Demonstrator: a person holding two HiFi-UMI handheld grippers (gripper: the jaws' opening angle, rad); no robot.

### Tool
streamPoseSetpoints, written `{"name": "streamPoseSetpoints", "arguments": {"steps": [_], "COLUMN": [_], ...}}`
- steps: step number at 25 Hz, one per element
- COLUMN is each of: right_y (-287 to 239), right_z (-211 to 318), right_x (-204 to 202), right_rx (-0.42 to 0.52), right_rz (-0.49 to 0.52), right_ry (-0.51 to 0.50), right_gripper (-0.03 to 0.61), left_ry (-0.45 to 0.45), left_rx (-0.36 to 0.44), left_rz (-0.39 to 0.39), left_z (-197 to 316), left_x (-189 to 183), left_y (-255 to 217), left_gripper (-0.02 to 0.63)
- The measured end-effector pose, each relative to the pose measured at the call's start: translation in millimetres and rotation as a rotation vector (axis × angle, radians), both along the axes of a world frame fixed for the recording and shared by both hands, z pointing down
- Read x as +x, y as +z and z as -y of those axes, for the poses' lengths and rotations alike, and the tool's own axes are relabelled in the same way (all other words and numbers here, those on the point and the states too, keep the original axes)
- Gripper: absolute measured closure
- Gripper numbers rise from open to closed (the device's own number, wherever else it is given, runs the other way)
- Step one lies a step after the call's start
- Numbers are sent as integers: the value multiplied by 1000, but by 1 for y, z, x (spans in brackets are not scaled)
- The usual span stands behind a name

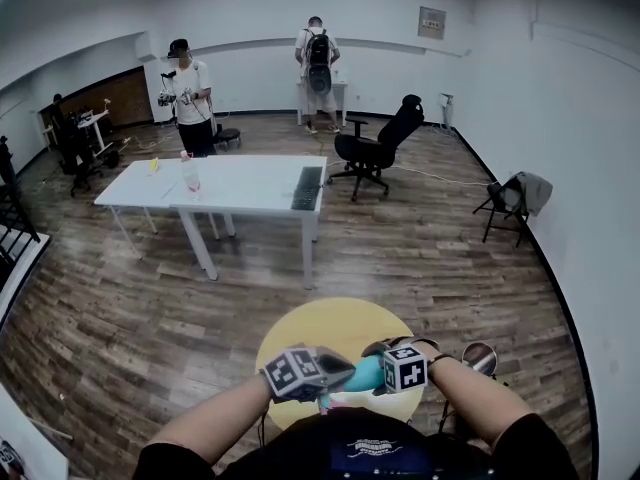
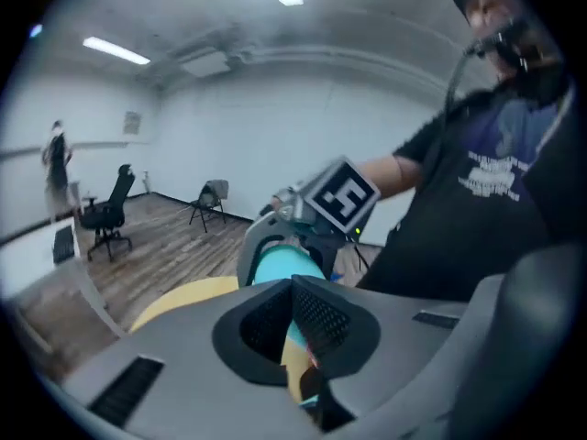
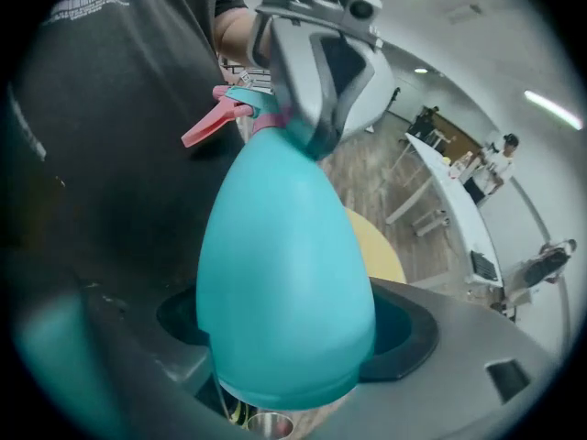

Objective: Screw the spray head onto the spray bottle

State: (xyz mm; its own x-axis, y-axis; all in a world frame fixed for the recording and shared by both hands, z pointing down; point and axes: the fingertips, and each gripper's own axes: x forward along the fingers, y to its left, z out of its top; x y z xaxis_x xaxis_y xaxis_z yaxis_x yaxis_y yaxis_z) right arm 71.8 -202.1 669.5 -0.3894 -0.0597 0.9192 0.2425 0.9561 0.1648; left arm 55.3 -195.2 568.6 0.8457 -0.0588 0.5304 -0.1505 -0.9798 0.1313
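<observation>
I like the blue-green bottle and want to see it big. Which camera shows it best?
Right gripper view: the spray bottle fills it, pink trigger included. Head view shows only a sliver; left gripper view, a patch behind its fingers.

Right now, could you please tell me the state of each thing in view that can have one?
Right gripper: shut on the spray bottle at its base.
Spray bottle: held in the air, tilted.
Spray head: on the bottle's neck; how tight, I cannot tell.
Left gripper: jaws together, by the spray head.
</observation>
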Motion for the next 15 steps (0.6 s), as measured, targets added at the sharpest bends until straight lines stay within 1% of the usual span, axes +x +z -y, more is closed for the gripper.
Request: {"name": "streamPoseSetpoints", "arguments": {"steps": [1, 2, 3, 4, 5, 7, 8, 9, 11, 13, 14, 15], "right_y": [5, 8, 9, 8, 4, -6, -12, -18, -31, -42, -47, -50], "right_z": [-1, 2, 6, 11, 15, 24, 30, 35, 42, 45, 46, 47], "right_x": [-1, -2, -3, -3, 0, 15, 26, 37, 51, 51, 46, 39], "right_rx": [-34, -43, -35, -15, 13, 97, 150, 206, 311, 395, 433, 470], "right_rz": [-15, -16, -3, 18, 43, 91, 109, 121, 125, 113, 102, 91], "right_ry": [-9, 0, 25, 60, 104, 209, 261, 305, 355, 349, 326, 296], "right_gripper": [135, 135, 135, 135, 135, 135, 135, 135, 135, 135, 135, 136], "left_ry": [28, 24, -15, -79, -155, -297, -350, -388, -409, -377, -352, -325], "left_rx": [45, 52, 31, -4, -47, -148, -201, -254, -371, -494, -541, -570], "left_rz": [66, 87, 55, -15, -103, -262, -313, -344, -379, -425, -446, -457], "left_z": [-1, 2, 8, 18, 28, 44, 49, 51, 48, 40, 36, 32], "left_x": [3, 5, 4, -1, -11, -39, -54, -67, -80, -75, -67, -55], "left_y": [6, 8, 3, -6, -18, -33, -33, -29, -18, -12, -12, -13], "left_gripper": [607, 605, 598, 573, 562, 527, 481, 449, 355, 273, 256, 256]}}
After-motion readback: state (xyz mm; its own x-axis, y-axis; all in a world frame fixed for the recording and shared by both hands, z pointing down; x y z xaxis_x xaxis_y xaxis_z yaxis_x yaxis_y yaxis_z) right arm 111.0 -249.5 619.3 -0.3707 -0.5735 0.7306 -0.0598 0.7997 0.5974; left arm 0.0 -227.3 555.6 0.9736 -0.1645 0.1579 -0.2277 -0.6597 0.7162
